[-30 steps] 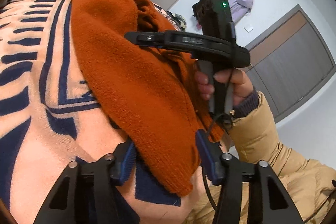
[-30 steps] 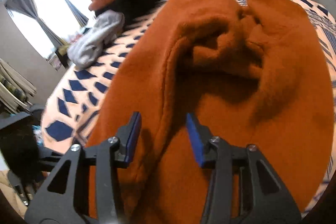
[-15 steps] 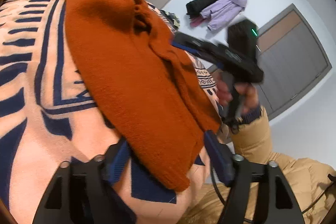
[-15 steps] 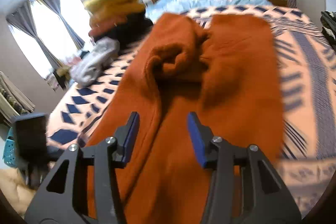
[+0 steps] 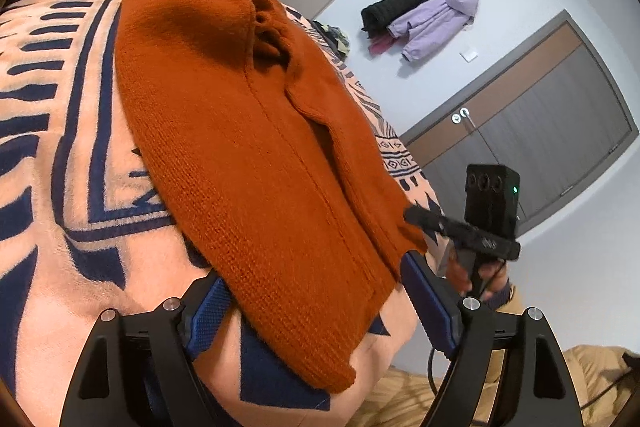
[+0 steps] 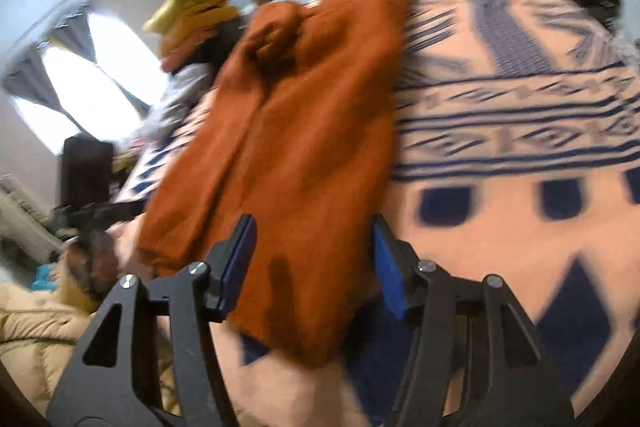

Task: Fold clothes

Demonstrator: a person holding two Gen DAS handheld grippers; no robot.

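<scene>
Since a second ago our right gripper (image 6: 312, 263) has swung off the sweater (image 5: 248, 147) toward its near right corner. Both sets of jaws are opening, the hem between them unpinched (the left gripper (image 5: 316, 307) too). It lies lengthwise on the bed (image 5: 48, 155), sides folded inward, likely ready for halving.

Both hand-held grippers, left (image 5: 320, 311) and right (image 6: 314, 259), are opening

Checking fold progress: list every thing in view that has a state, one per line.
Rust-orange knit sweater: folded lengthwise, flat on patterned blanket.
Left gripper: jaws opening, hem between, unpinched.
Right gripper: jaws opening, sweater end between, unpinched.
Grey double doors: closed.
Stacked clothes: folded.
</scene>
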